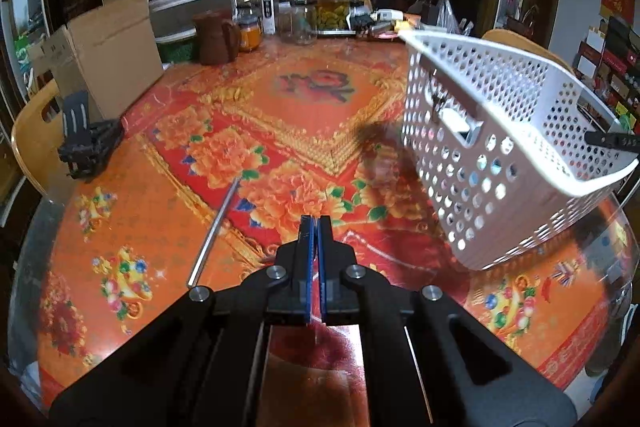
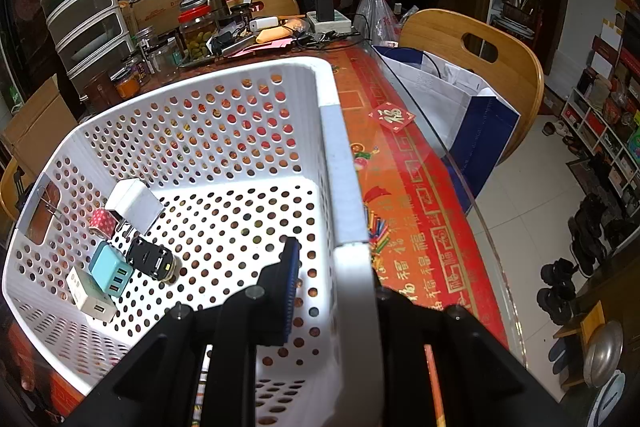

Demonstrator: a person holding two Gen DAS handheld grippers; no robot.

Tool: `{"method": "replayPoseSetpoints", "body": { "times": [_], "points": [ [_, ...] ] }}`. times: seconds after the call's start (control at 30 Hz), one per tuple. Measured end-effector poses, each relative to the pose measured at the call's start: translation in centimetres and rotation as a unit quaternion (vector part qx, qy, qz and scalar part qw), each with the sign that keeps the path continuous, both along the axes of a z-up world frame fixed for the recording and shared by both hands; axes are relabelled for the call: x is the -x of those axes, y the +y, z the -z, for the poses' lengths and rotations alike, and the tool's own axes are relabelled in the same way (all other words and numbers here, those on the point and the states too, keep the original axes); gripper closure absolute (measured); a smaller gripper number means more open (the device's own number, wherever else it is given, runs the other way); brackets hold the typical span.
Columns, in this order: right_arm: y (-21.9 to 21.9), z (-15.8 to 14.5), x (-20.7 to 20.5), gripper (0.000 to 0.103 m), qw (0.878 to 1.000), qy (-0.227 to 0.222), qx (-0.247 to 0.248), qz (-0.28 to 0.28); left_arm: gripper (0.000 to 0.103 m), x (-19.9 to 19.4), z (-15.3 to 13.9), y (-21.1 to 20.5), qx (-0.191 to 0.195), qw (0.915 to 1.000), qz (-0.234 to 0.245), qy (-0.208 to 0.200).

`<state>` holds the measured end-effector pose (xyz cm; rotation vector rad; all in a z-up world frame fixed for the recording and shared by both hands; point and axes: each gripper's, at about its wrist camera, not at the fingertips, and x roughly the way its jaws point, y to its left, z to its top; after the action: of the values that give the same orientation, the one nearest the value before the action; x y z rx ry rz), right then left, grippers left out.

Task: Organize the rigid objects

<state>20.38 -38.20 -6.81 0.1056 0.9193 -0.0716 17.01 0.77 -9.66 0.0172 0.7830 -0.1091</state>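
A white perforated basket (image 1: 500, 131) hangs tilted above the right side of the table. My right gripper (image 2: 332, 247) is shut on the basket's rim (image 2: 344, 187), one finger inside and one outside. Inside the basket lie a white charger (image 2: 134, 205), a teal USB charger (image 2: 110, 269), a white USB charger (image 2: 90, 295), a black toy car (image 2: 152, 259) and a red patterned tape roll (image 2: 102, 221). My left gripper (image 1: 317, 223) is shut and empty, low over the table. A thin metal rod (image 1: 216, 231) lies on the table just to its left.
A flowered red-orange cloth under glass covers the table (image 1: 312, 115). A black plastic object (image 1: 88, 147) sits at the left edge by a cardboard box (image 1: 112, 63). Jars and a brown jug (image 1: 214, 37) stand at the back. A wooden chair (image 2: 472, 67) and a bag are to the right.
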Motion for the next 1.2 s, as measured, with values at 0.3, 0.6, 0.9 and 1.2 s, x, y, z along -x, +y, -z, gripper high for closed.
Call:
{"method": "replayPoseSetpoints", "body": {
  "times": [0.3,0.6,0.9,1.2],
  "points": [
    [-0.1,0.0,0.0,0.086,1.0,0.001,0.0,-0.002,0.103,1.2,-3.4,-0.3,0.003,0.9995,0.007,-0.029],
    [0.0,-0.1,0.0,0.086,1.0,0.001,-0.002,-0.003,0.103,0.8,-1.3,-0.6,0.012,0.9995,0.024,0.015],
    [0.2,-0.1,-0.1,0.086,1.0,-0.001,-0.003,-0.003,0.038,1.3,3.6,0.5,0.068,0.9952,0.034,0.061],
    [0.2,-0.1,-0.1,0.085,1.0,-0.001,-0.003,-0.003,0.037,0.8,4.6,-1.4,0.038,0.9971,0.022,0.062]
  ]
}}
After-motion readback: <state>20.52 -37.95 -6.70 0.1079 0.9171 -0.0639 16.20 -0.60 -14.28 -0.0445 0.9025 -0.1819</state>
